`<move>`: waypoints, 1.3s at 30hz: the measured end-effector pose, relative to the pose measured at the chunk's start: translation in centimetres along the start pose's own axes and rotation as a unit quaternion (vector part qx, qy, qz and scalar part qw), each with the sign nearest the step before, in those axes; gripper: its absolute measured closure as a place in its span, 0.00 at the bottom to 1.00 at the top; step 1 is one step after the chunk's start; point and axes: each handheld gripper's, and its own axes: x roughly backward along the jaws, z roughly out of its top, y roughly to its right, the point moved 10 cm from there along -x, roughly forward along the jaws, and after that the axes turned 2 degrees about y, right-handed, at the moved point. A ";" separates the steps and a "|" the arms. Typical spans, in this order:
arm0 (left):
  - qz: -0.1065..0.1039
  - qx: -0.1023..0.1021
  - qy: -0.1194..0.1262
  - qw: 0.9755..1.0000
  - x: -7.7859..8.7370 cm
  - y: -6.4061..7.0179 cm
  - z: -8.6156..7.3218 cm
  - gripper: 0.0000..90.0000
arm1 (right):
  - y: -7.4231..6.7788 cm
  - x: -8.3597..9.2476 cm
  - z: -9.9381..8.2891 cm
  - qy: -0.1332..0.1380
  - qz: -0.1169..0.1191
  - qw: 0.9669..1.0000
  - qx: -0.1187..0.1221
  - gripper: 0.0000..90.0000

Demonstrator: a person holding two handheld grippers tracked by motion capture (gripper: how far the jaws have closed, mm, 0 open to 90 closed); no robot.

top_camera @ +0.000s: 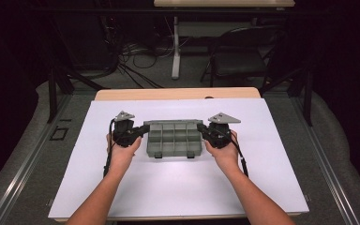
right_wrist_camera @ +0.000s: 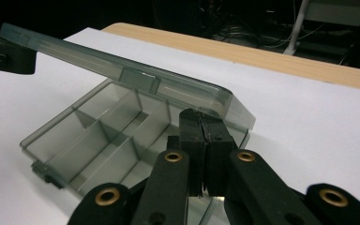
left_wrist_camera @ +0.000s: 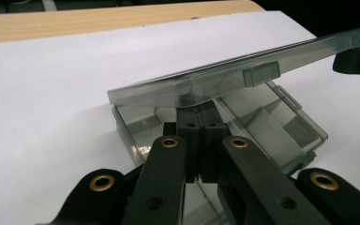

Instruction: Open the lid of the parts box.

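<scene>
left hand [top_camera: 122, 152]: comes in from the near edge of the bench [top_camera: 262, 187], forearm angled up and inward, wrist about level, gripping the left tongs [top_camera: 143, 132] from behind.
left tongs: point inward at the left end of the organiser box [top_camera: 174, 147]; jaws clenched tight together in the left gripper view, tips [left_wrist_camera: 198, 117] tucked right under the left end of the lid [left_wrist_camera: 243, 72], touching its underside as far as I can tell. Pressed together on themselves, lid not pinched between them.
right hand [top_camera: 225, 152]: mirror of the left, forearm angled up and inward from the near edge.
right tongs [top_camera: 202, 131]: point inward at the box's right end; jaws clenched, tips [right_wrist_camera: 201, 123] under the right end of the lid [right_wrist_camera: 122, 75], same contact, nothing between the pads.
box position: on the white sheet covering the bench, about centred left to right, a little toward the far edge, between the two tongs.
box axis: long axis runs left to right, parallel to the near edge of the bench.
lid: translucent grey, hinged along the far long side; near edge with its two latch tabs raised off the tray, lid tilted part open.
tray: base flat on the sheet, divided into small compartments by cross walls.
contents: visible compartments look empty.
</scene>
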 end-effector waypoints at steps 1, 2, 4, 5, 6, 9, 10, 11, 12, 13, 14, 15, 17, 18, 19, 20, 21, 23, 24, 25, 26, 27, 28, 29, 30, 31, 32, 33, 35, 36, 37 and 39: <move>0.003 -0.001 0.002 1.000 -0.1 -0.1 0.3 1.00 | 0.0 0.0 0.0 0.000 0.000 1.000 0.000 0.99; 0.002 -0.001 0.005 1.000 -0.1 -0.1 0.6 1.00 | 0.1 -0.1 0.3 0.002 -0.001 1.000 0.001 0.99; 0.003 -0.002 0.004 1.000 -0.2 -0.2 1.1 1.00 | 0.2 -0.3 0.8 0.001 -0.004 1.000 0.003 0.99; 0.004 -0.001 0.004 1.000 -0.2 -0.3 1.3 1.00 | 0.3 -0.5 1.3 -0.001 -0.006 1.000 0.005 0.98; 0.005 -0.002 0.004 1.000 -0.2 -0.3 1.6 1.00 | 0.4 -0.6 1.5 0.000 -0.007 1.000 0.006 0.98; 0.008 -0.003 0.007 1.000 -0.4 -0.4 2.1 1.00 | 0.5 -0.8 1.9 0.003 -0.010 1.000 0.006 0.98; 0.007 -0.001 0.005 1.000 -0.4 -0.4 2.2 1.00 | 0.5 -0.8 1.9 0.000 -0.010 1.000 0.007 0.98; 0.007 -0.001 0.007 1.000 -0.5 -0.4 2.3 1.00 | 0.6 -0.9 2.1 0.002 -0.012 1.000 0.008 0.98; 0.008 0.000 0.007 1.000 -0.5 -0.4 2.4 1.00 | 0.6 -1.0 2.2 0.002 -0.011 1.000 0.007 0.98; 0.009 -0.002 0.005 1.000 -0.6 -0.4 2.5 1.00 | 0.6 -1.1 2.2 0.002 -0.011 1.000 0.006 0.98; 0.008 0.001 0.005 1.000 -0.6 -0.4 2.6 1.00 | 0.7 -1.1 2.2 0.000 -0.012 1.000 0.007 0.97; 0.008 0.001 0.005 1.000 -0.6 -0.4 2.6 1.00 | 0.7 -1.1 2.2 -0.003 -0.011 1.000 0.006 0.97; 0.008 0.001 0.003 1.000 -0.7 -0.5 2.6 1.00 | 0.7 -1.1 2.2 -0.001 -0.010 1.000 0.008 0.97; 0.007 0.002 0.002 1.000 -0.7 -0.5 2.6 1.00 | 0.6 -1.0 2.0 -0.003 -0.009 1.000 0.009 0.95; 0.006 0.005 0.002 1.000 -0.7 -0.5 2.6 1.00 | 0.6 -1.0 2.0 -0.003 -0.009 1.000 0.009 0.95; 0.007 0.005 0.001 1.000 -0.7 -0.5 2.6 1.00 | 0.5 -0.9 1.9 -0.002 -0.008 1.000 0.009 0.95; 0.007 0.005 0.001 1.000 -0.7 -0.6 2.6 1.00 | 0.5 -0.8 1.7 -0.003 -0.007 1.000 0.011 0.95; 0.008 0.009 0.002 1.000 -0.7 -0.6 2.6 1.00 | 0.6 -0.5 0.8 -0.008 -0.011 1.000 0.014 0.93; 0.010 0.009 0.003 1.000 -0.7 -0.6 2.7 1.00 | 0.6 -0.5 0.8 -0.008 -0.011 1.000 0.014 0.93; 0.009 0.010 0.003 1.000 -0.7 -0.7 2.7 1.00 | 0.8 -0.5 0.5 -0.010 -0.015 1.000 0.017 0.92; 0.009 0.007 0.002 1.000 -0.7 -0.7 2.7 1.00 | 1.1 -0.6 0.3 -0.011 -0.020 1.000 0.018 0.91; 0.009 0.008 0.001 1.000 -0.8 -0.7 2.7 1.00 | 1.4 -0.6 0.1 -0.013 -0.025 0.999 0.014 0.90; 0.010 0.009 0.001 1.000 -0.8 -0.7 2.7 1.00 | 2.0 -0.8 -0.2 -0.016 -0.033 0.999 0.007 0.88; 0.011 0.008 0.000 1.000 -0.8 -0.7 2.7 1.00 | 2.0 -0.8 -0.2 -0.016 -0.033 0.999 0.007 0.88; 0.011 0.008 0.001 1.000 -0.8 -0.7 2.8 1.00 | 2.3 -0.9 -0.3 -0.018 -0.037 0.999 0.006 0.86; 0.011 0.008 0.000 1.000 -0.9 -0.7 2.9 1.00 | 2.8 -1.3 -0.4 -0.018 -0.042 0.999 0.006 0.83; 0.011 0.008 0.000 1.000 -0.9 -0.7 2.9 1.00 | 2.8 -1.3 -0.4 -0.018 -0.042 0.999 0.006 0.83; 0.012 0.006 0.000 1.000 -0.9 -0.7 2.9 1.00 | 3.1 -1.4 -0.4 -0.019 -0.044 0.999 0.003 0.82; 0.014 0.007 0.000 1.000 -1.0 -0.7 3.0 1.00 | 3.5 -1.8 -0.6 -0.022 -0.050 0.999 0.003 0.80; 0.014 0.007 0.000 1.000 -1.0 -0.7 3.0 1.00 | 3.7 -2.0 -0.7 -0.024 -0.053 0.998 0.002 0.79; 0.014 0.009 0.000 1.000 -1.0 -0.7 3.0 1.00 | 3.8 -2.3 -0.8 -0.024 -0.053 0.998 0.001 0.78; 0.014 0.006 -0.001 1.000 -1.0 -0.7 3.0 1.00 | 4.0 -2.7 -1.0 -0.025 -0.054 0.998 -0.001 0.77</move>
